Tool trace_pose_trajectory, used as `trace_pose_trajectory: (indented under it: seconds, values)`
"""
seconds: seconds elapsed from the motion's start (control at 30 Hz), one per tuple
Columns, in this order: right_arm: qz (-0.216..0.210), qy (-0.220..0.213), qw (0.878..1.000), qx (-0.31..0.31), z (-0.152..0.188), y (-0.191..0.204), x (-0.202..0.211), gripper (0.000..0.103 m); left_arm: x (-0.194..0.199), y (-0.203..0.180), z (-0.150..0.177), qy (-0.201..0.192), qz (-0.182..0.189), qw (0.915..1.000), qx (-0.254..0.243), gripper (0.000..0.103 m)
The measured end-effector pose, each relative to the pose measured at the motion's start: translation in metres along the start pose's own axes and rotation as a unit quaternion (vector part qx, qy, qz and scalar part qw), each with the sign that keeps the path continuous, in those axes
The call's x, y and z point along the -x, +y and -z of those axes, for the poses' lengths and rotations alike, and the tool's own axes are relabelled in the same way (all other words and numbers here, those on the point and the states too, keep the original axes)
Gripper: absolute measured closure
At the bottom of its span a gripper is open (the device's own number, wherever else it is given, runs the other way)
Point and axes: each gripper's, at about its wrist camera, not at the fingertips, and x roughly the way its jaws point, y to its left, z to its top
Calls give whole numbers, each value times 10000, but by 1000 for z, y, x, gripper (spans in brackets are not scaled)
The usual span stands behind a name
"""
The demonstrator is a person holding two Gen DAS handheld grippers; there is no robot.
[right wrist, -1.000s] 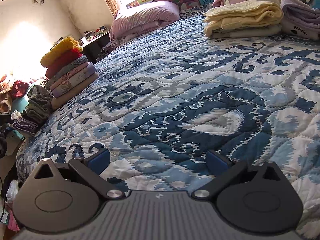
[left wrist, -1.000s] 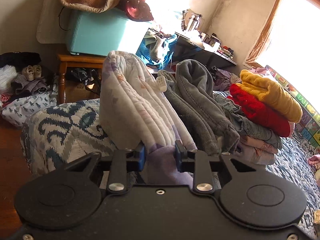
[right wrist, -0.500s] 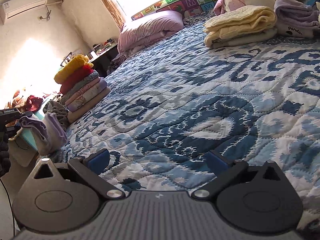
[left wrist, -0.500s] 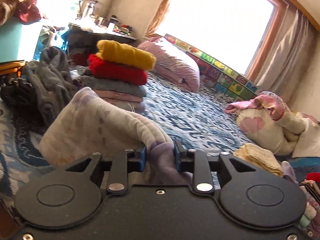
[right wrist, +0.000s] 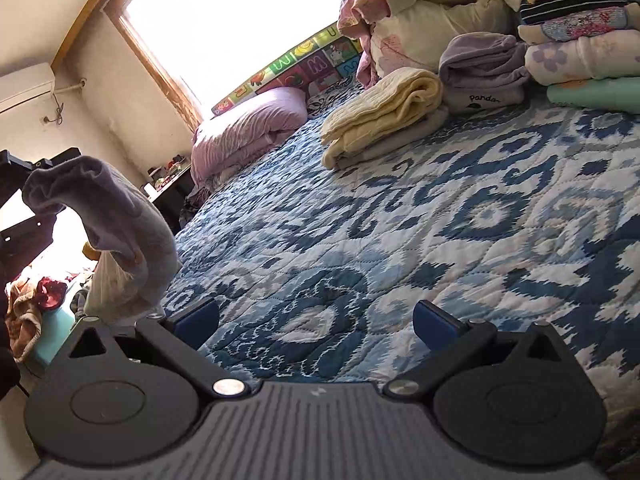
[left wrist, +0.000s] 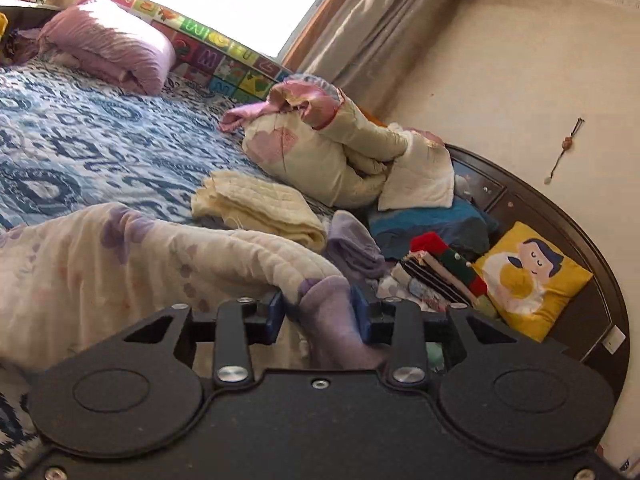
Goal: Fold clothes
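My left gripper (left wrist: 318, 314) is shut on the purple cuff of a cream quilted garment with purple flowers (left wrist: 120, 264), which trails to the left over the bed. The same garment (right wrist: 120, 240) hangs in the air at the left of the right wrist view, above the bed's edge. My right gripper (right wrist: 316, 318) is open and empty, low over the blue patterned quilt (right wrist: 440, 220).
Folded piles lie at the bed's head: a yellow blanket (right wrist: 384, 112), a purple "Panda" garment (right wrist: 484, 68), a tall stack (right wrist: 580, 24). A bunched cream duvet (left wrist: 340, 152), a purple pillow (left wrist: 112, 40) and a yellow cushion (left wrist: 528, 276) sit along the far side and the headboard.
My left gripper has swung with the garment from the clothes pile at the bed's foot over towards the head of the bed. My right gripper has tilted and stays open.
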Motion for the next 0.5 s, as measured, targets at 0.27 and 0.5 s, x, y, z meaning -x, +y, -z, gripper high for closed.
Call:
trace_pose_trajectory:
  seconds: [0.27,0.5]
  values:
    - [283,-396,9975,-507,-14,-53,26,1,23,48,17,-295,-525,9960,662,49]
    - [397,-157,9985,-334,-8,-58,8,2,46,92,28,-630,-1026,9849,1241,42]
